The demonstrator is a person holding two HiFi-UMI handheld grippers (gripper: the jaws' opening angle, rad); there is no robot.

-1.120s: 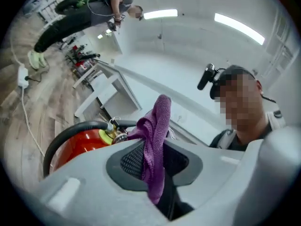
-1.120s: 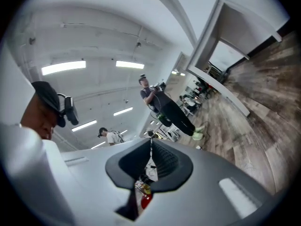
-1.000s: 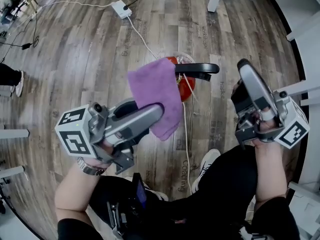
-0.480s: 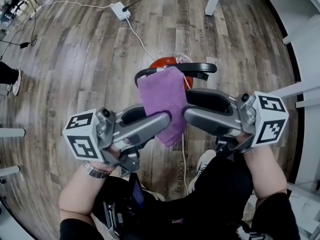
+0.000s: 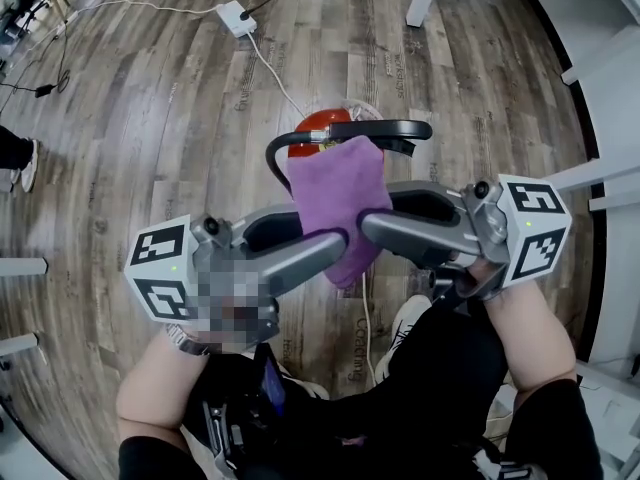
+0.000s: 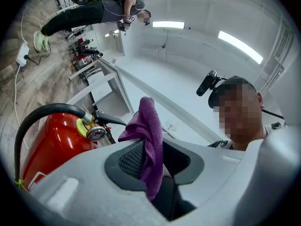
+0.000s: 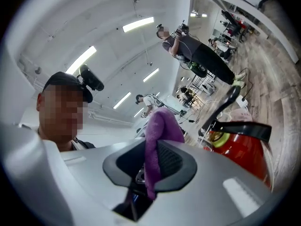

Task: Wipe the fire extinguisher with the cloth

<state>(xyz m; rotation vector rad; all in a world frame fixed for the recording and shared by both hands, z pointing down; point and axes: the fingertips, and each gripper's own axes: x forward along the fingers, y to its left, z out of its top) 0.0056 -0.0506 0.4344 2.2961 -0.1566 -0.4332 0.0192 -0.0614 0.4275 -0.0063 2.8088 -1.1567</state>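
A purple cloth [image 5: 335, 203] was held up between the two tools, above a red fire extinguisher [image 5: 318, 123] that stood on the wooden floor [image 5: 150, 118] just beyond it. The cloth was pinched from the left by the left hand-held gripper [image 5: 335, 240], whose jaws were easing apart with the fabric pressed between the ribbed dark pads [image 6: 131, 157]. From the right it was pinched by the right hand-held gripper [image 5: 372, 216], whose jaws were closing on a fold of the same fabric. The two sets of tips were brought close together, and the cloth hung down past them. The extinguisher's black lever [image 5: 385, 128] was seen just above the cloth's upper edge, and its black hose [image 5: 272, 158] curved down at the left. A round pressure gauge [image 6: 96, 134] on a yellow-green collar was shown in the left gripper view, its dial too small to be read. A corner of a white label [image 6: 35, 178] was visible low on the red body, but no writing on it could be made out. Only black-and-white square patterns were carried on each marker cube [image 5: 160, 268], with no lettering. Faint print on the floorboards could not be read with certainty. A white power strip [image 5: 237, 18] lay well apart on the floor, and a white cable [image 5: 270, 63] was trailed from it towards the extinguisher.
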